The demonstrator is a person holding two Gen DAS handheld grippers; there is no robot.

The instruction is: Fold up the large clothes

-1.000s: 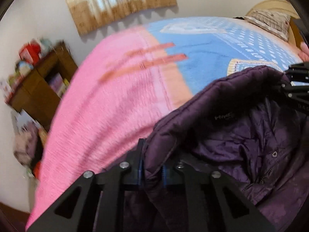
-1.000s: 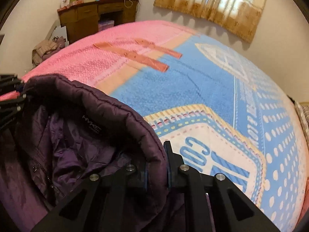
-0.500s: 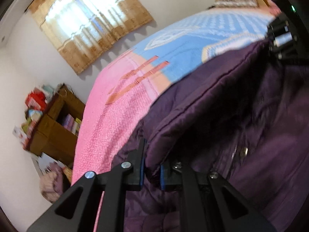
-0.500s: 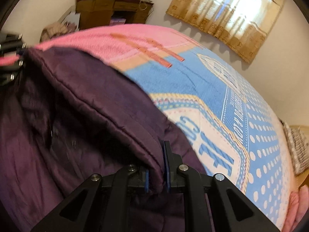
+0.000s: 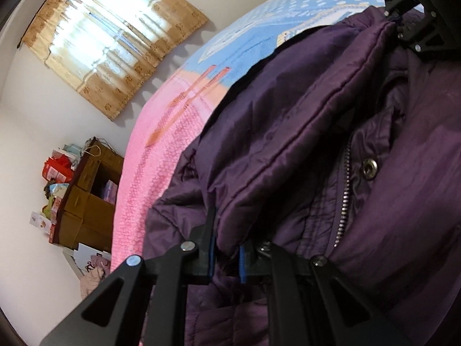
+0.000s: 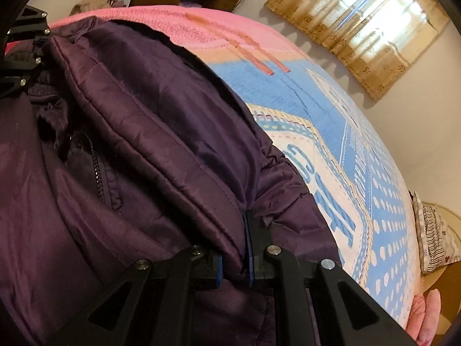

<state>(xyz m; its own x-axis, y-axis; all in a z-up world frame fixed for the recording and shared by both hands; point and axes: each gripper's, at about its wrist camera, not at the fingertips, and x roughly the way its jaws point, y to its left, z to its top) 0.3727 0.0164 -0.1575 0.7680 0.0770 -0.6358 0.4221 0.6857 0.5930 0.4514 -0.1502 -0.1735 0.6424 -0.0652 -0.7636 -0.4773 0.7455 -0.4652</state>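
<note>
A: The dark purple quilted jacket [image 5: 288, 121] is spread over the pink-and-blue blanketed bed [image 6: 331, 109].

B: Its padded collar edge is clamped by left tool [image 5: 226, 255] and right tool [image 6: 234, 262] alike.

Left claw [image 5: 226, 255] clamped, tilted downward, right claw [image 6: 234, 262] clamped, tilted downward, set apart

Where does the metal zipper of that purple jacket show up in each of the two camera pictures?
Left wrist view: the zipper runs down the right of centre, silver teeth beside a round snap button.
Right wrist view: the zipper sits left of centre, dark, tucked in a fold of the purple jacket.
Shared landmark: the curtained window, upper left in the left view, upper right in the right view.
</note>
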